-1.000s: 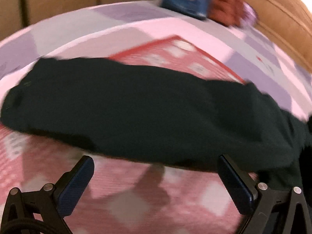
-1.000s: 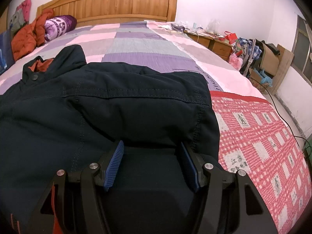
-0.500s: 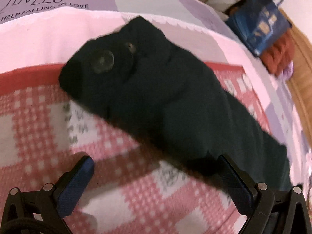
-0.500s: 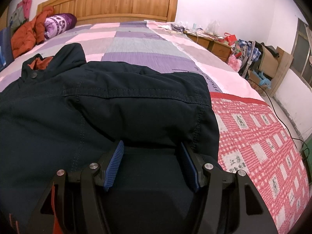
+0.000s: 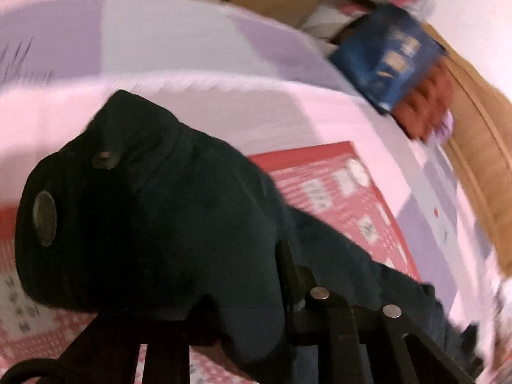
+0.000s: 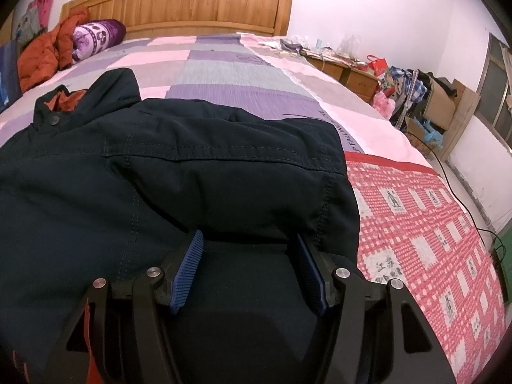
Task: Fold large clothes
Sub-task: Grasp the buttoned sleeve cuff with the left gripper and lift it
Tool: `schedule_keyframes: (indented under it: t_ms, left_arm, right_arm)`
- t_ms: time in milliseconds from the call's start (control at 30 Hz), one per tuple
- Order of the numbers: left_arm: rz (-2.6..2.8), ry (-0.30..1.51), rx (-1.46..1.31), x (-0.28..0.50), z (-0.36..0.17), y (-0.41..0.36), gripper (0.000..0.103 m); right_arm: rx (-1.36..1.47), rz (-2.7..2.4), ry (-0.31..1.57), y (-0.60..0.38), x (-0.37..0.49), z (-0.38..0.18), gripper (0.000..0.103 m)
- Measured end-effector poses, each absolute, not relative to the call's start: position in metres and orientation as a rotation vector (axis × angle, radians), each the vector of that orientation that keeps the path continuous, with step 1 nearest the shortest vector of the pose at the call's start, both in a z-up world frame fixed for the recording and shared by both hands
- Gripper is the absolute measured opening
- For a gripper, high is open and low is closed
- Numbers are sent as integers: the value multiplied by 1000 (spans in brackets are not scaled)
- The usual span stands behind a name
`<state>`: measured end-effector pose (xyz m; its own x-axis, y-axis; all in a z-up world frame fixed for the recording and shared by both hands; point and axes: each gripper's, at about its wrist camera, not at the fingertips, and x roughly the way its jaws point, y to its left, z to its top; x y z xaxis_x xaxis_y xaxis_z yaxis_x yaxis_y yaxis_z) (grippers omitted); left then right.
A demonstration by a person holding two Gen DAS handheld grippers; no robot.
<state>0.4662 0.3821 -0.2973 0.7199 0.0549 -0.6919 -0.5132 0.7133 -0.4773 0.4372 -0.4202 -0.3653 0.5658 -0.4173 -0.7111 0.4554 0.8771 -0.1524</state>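
Note:
A large dark navy jacket with an orange lining lies spread on the bed. Its sleeve, with two metal snaps at the cuff, fills the left wrist view. My left gripper is closed on the sleeve, and the cloth bunches over its fingers and hides them. My right gripper rests on the jacket's body, its blue-padded jaws partly apart with flat cloth between them, nothing pinched. The collar points toward the headboard.
The bed has a pink, purple and grey patchwork cover and a red checked blanket. An orange garment and purple pillow lie by the wooden headboard. A blue bag sits at the far side. Cluttered furniture stands right of the bed.
My left gripper has moved onto the sleeve near the cuff and closed on it; earlier it was open and short of the sleeve. The right gripper has stayed still.

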Motion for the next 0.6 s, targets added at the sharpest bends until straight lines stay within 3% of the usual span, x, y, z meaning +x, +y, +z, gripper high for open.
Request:
schedule_keyframes:
  t_ms: [167,333,467,600]
  left_arm:
    - [204,606,-510,482,-224,318,19]
    - [-46,540,-364,509,-153,200,17]
    - [-276,542,-330,527,-134,96,16]
    - [-469,608,-284,530,-153,-16,14]
  right_arm:
    - [49,-514,822,-420,437,-365,62]
    - [52,-512,822,-420,437,-365,62]
    - [59,-508,820,-421,436,-365,62]
    - [75,-499,816,-422,435,-364,62]
